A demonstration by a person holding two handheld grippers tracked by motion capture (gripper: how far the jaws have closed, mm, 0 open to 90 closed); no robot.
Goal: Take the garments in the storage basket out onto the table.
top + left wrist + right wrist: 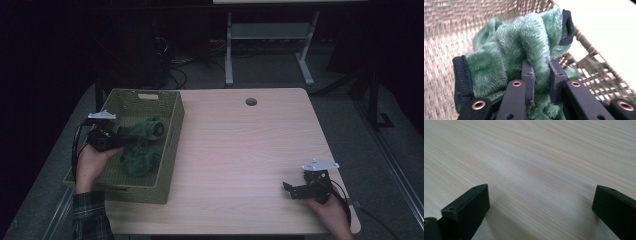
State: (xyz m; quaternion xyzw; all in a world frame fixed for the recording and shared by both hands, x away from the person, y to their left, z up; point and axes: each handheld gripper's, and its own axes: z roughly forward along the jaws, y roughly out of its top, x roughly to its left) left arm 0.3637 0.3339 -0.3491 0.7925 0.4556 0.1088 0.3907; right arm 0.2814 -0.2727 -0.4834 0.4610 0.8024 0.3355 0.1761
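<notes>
green fleece sock point(524, 47) lying crosswise in basket point(172, 150), pinched by left claw point(541, 77), right claw point(541, 202) wide, empty

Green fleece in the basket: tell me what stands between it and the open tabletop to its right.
The green fleece is pinched in the left gripper inside the woven basket. The basket's right wall stands between it and the table; beyond that wall nothing visible blocks the way.
</notes>
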